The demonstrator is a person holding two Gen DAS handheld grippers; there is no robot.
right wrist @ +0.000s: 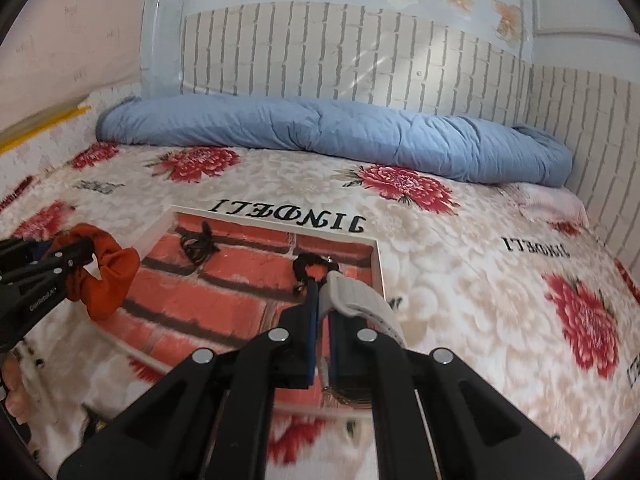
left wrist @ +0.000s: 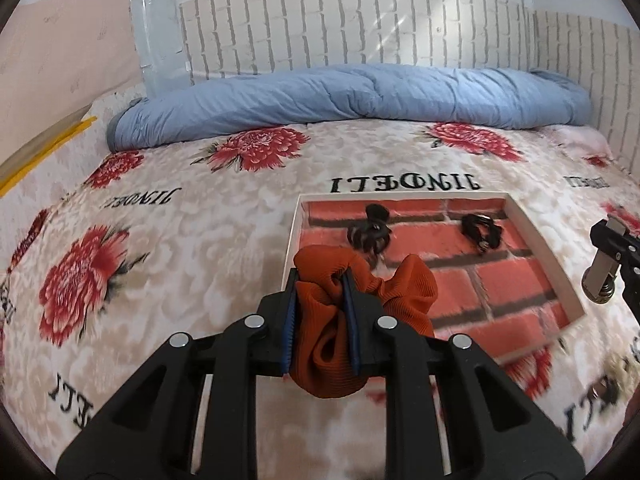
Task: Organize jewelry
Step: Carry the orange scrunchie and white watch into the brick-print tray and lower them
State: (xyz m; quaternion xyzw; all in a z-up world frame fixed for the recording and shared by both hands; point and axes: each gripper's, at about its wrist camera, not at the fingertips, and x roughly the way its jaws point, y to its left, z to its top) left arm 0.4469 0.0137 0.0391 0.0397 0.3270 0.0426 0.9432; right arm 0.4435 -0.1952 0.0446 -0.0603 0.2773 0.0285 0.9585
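Left wrist view. The left claw [left wrist: 322, 300] is seen pinching an orange scrunchie [left wrist: 360, 292], whose ribbed fabric is bunched between the two blue-padded fingers [left wrist: 352, 320] and spills out to the right and below them. The scrunchie is held above the near left corner of a shallow white-rimmed tray [left wrist: 536, 232] lined with a red brick pattern, which is laid on a bed [left wrist: 180, 240] covered by a cream spread printed with red flowers and black lettering. Two dark hair accessories are seen lying in the tray: a black claw clip [left wrist: 370, 228] toward the far left and a black hair tie [left wrist: 482, 230] toward the far right, well apart from each other. At the right edge, the right claw [left wrist: 612, 248] is partly shown holding a grey strap with a metal end [left wrist: 600, 280], just beyond the tray's right rim. A rolled blue quilt [left wrist: 340, 96] is laid along the far side of the bed against a white brick-patterned wall.

Right wrist view. The right claw [right wrist: 322, 312] is shown pressed together on a grey watch strap [right wrist: 360, 300], which curves out to the right of the fingers; the metal part [right wrist: 344, 394] is glimpsed below them. The strap is held over the tray's [right wrist: 378, 264] near right part. The hair tie [right wrist: 312, 270] is seen just beyond the fingertips, the claw clip [right wrist: 198, 244] farther left. At the left edge, the left claw [right wrist: 80, 254] is shown with the scrunchie [right wrist: 108, 280] beside the tray's left rim.
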